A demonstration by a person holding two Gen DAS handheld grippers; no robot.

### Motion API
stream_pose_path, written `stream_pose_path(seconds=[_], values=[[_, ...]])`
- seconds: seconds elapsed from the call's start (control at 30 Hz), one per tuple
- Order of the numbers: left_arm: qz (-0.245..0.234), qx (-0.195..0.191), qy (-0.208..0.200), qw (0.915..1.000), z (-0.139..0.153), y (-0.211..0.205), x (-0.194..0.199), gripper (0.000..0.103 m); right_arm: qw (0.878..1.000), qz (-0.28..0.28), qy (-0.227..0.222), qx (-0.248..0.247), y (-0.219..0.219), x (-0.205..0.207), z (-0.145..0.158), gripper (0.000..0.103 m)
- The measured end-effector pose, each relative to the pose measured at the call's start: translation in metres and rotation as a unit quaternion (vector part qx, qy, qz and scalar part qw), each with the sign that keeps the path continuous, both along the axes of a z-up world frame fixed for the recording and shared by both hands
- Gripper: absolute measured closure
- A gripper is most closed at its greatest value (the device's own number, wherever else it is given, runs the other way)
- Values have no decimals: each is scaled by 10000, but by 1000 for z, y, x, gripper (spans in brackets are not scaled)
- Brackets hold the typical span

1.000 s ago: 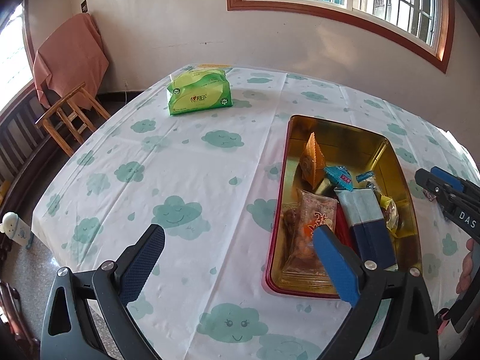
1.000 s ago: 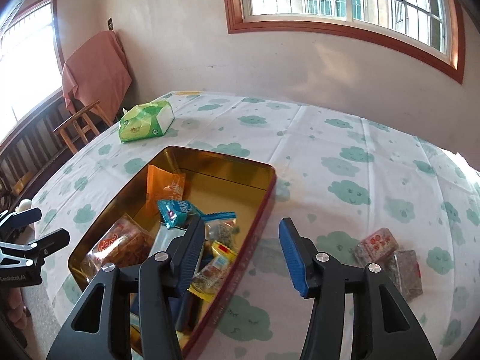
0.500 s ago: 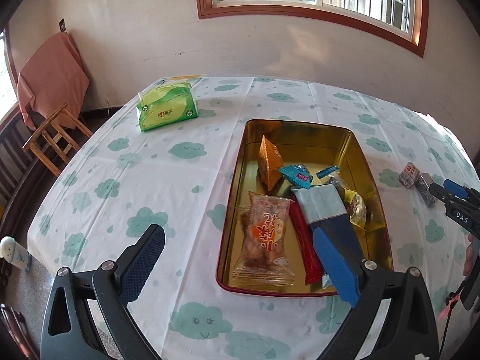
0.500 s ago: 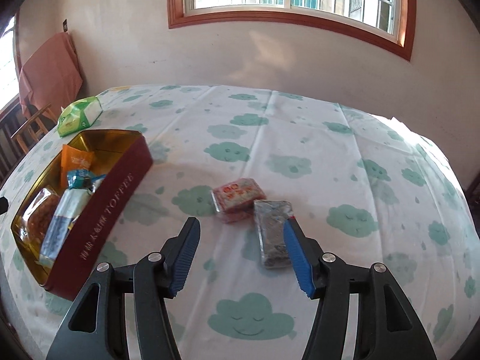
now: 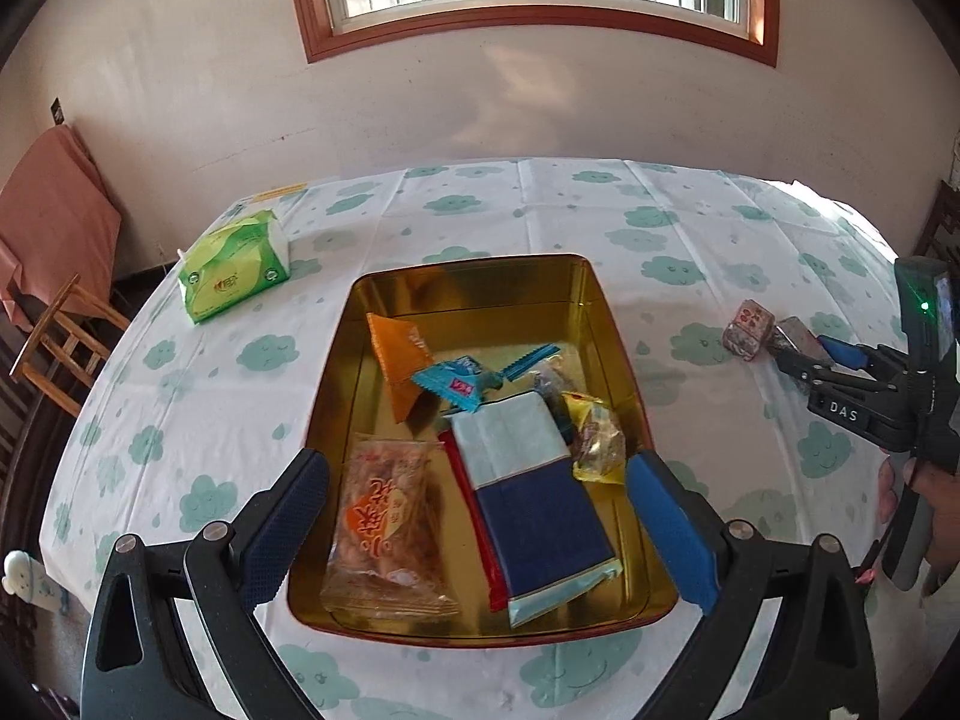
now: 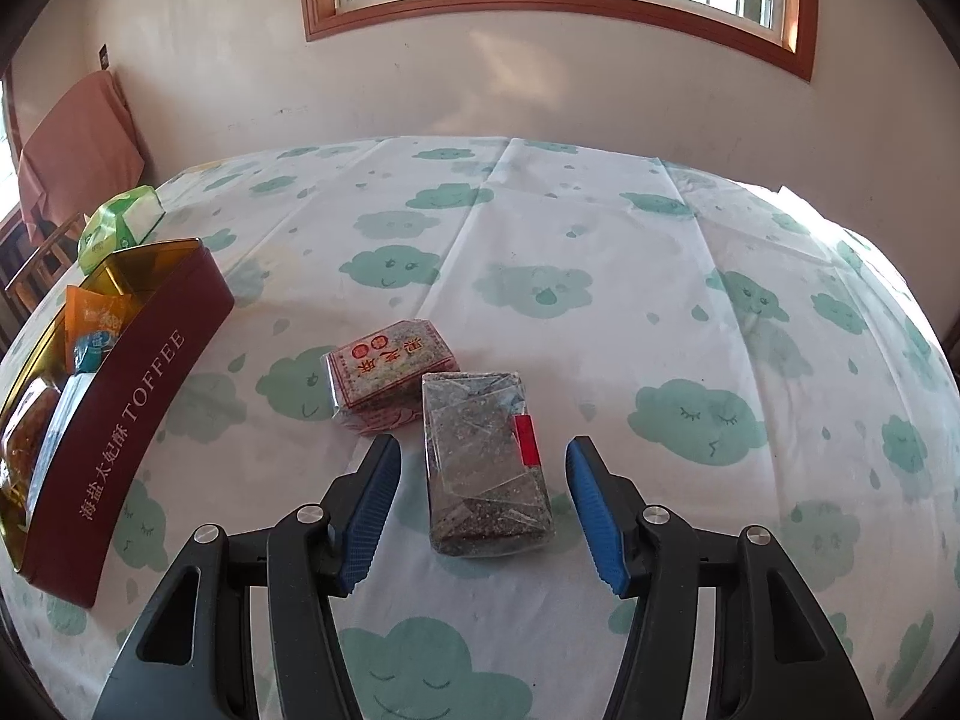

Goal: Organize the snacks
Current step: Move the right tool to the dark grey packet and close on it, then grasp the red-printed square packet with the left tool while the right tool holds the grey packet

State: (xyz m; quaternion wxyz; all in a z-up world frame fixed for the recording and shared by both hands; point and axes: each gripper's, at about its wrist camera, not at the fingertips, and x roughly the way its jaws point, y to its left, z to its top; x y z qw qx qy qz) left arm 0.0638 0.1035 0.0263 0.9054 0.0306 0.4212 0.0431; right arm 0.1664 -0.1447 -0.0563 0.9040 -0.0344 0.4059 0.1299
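Now lined up: right gripper (image 6: 483, 507) apart, jaws just closing a bit, straddling dark sesame-type bar (image 6: 483, 459) w/o pad contact. Bar flat on cloud tablecloth (image 6: 600, 240), touching red-printed snack block (image 6: 390, 369), well apart from toffee tin (image 6: 129, 396). Prob. light, stiff, brittle inside; clear wrap looks slick, crinkly. Best taken across long sides near mid, moderate squeeze, no crushing. Left gripper (image 5: 477, 531) wide apart, empty, over tin's packets.
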Motion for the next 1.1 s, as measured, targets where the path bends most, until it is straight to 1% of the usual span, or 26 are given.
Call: stream_pose_path(seconds=[0.1, 0.2, 0.3, 0.47, 0.53, 0.8, 0.97, 1.03, 1.1], values=[[-152, -17, 19, 9999, -2, -15, 8, 5, 10000, 50, 52, -32, 1, 3, -2, 59], [-304, 58, 18, 9995, -3, -31, 15, 5, 9999, 47, 115, -28, 2, 7, -4, 62], [-492, 36, 2, 9988, -5, -46, 21, 5, 9999, 97, 126, 7, 2, 7, -5, 65], [-648, -88, 74, 9978, -13, -66, 31, 5, 9999, 75, 81, -98, -2, 4, -4, 67], [-698, -85, 102, 9975, -15, -74, 35, 5, 9999, 25, 100, -46, -11, 3, -4, 67], [-982, 57, 172, 9950, -25, -109, 52, 5, 9989, -450, 116, -43, -65, 0, -5, 67], [-1180, 109, 204, 9927, -29, -131, 62, 5, 9975, -671, 117, -164, -100, -1, -5, 67], [-1255, 125, 224, 9918, -31, -139, 66, 5, 9967, -733, 110, -317, -108, -3, -5, 67], [-1315, 126, 249, 9909, -34, -145, 71, 5, 9967, -750, 120, -296, -115, -5, -5, 67]])
